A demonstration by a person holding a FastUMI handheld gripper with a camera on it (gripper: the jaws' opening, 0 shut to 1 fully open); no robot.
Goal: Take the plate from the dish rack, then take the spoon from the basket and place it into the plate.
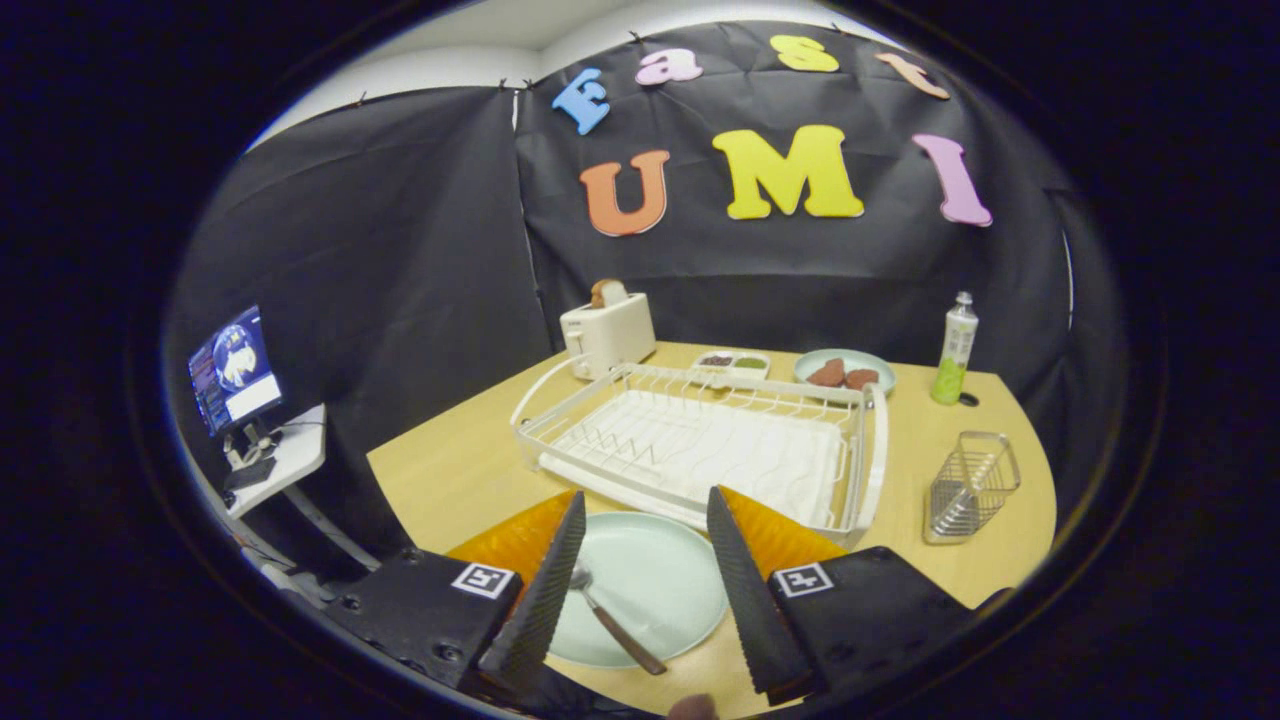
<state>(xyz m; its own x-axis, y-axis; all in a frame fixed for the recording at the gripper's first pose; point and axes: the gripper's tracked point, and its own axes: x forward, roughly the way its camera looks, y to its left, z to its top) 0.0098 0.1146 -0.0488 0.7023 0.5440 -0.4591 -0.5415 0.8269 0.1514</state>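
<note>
Gripper [645, 510] fingers stand wide apart and grasp nothing above a pale green plate [655, 575] on a wooden table [450, 470]. Between them, a spoon [612, 618] lies in the plate, bowl near the left finger, handle crossing the plate's near rim. Just beyond the fingers sits a white dish rack [700, 445], with a wire basket [970, 485] beside it to the right. Farther back stand a toaster [607, 333], a plate of food [845, 372] and a bottle [955, 350].
</note>
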